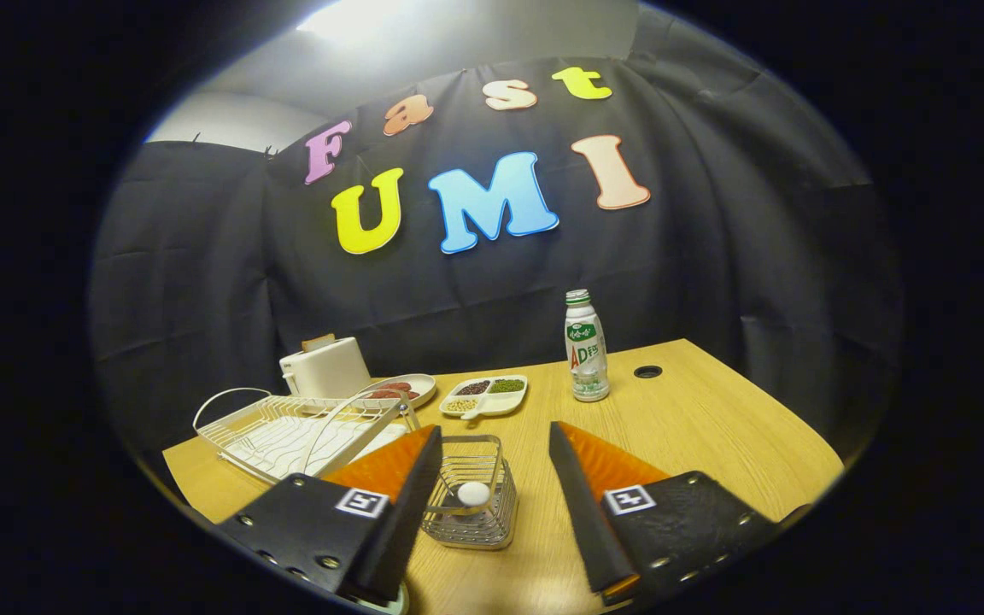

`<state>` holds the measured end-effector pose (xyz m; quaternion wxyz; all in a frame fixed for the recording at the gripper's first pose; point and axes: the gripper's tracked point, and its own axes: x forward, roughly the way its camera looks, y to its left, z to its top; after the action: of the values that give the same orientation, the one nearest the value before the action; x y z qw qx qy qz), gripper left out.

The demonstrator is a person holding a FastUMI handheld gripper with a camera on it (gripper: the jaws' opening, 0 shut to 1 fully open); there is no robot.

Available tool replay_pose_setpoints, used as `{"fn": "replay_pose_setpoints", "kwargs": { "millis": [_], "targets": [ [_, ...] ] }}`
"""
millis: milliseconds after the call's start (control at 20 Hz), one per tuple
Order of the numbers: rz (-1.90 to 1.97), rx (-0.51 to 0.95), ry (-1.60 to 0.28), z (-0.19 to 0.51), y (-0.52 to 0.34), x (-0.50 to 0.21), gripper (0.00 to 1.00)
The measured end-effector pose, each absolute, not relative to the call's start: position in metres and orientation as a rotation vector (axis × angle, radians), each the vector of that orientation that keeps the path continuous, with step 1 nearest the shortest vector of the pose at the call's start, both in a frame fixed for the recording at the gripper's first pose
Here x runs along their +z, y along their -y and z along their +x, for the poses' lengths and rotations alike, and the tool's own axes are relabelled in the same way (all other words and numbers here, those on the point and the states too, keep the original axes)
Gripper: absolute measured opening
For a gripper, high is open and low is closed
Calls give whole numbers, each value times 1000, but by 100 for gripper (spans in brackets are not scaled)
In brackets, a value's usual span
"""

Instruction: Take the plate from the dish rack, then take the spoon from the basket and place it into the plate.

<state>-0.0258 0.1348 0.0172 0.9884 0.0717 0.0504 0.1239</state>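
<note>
Currently the gripper [494, 436] hangs above the table w/ fingers spread wide apart, nothing between the pads, no contact w/ any item.

Between the fingers, just ahead of the tips: wire basket [472, 500], square, upright on the table [714, 427]. A white rounded end of the spoon [473, 493] shows inside it; which end it is cannot be told, and the rest is hidden by the wire walls.

Beside the left finger and partly behind it: dish rack [287, 431], white wire, w/ arched handles. A pale flat surface shows through its wires; whether that is the plate or the rack's own tray cannot be told. A pale curved edge peeks out below the left finger; unidentified.

Beyond the rack: white toaster [327, 367], small dish w/ reddish food [400, 389], divided tray of grains [485, 397]. Bottle [586, 346] stands well apart, beyond the right finger.

Handling judgement, spoon: likely ceramic or hard plastic, so light, stiff, glossy, prob. slippery under the pads; chips if dropped. Rounded end gives poor purchase. Recommend approach from above, fingers narrowed to clear the basket rim, pinch just below the visible end across its narrower sides, lift straight up to avoid snagging the wire. The basket is light and may ride up w/ the spoon if the pads catch it.

Plate, if in the rack: stiff, heavier, fragile; take by the rim.
</note>
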Motion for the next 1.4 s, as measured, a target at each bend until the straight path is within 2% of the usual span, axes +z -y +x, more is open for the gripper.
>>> {"fn": "replay_pose_setpoints", "kwargs": {
  "millis": [50, 100, 150, 200, 300, 350, 500, 600, 650, 1400],
  "targets": [
    [143, 257, -95, -28, -139, 19, 52],
    [152, 267, -93, -27, -150, 17, 51],
    [150, 269, -94, -27, -155, 17, 28],
    [145, 281, -87, -27, -156, 19, 21],
    [149, 287, -87, -30, -161, 25, 20],
    [157, 309, -95, -33, -166, 27, 11],
    [152, 317, -95, -39, -167, 42, 11],
    [108, 272, -69, -41, -157, 58, 10],
    [83, 268, -64, -44, -158, 65, 5],
    [26, 236, -37, -87, -145, 179, 5]
  ]
}}
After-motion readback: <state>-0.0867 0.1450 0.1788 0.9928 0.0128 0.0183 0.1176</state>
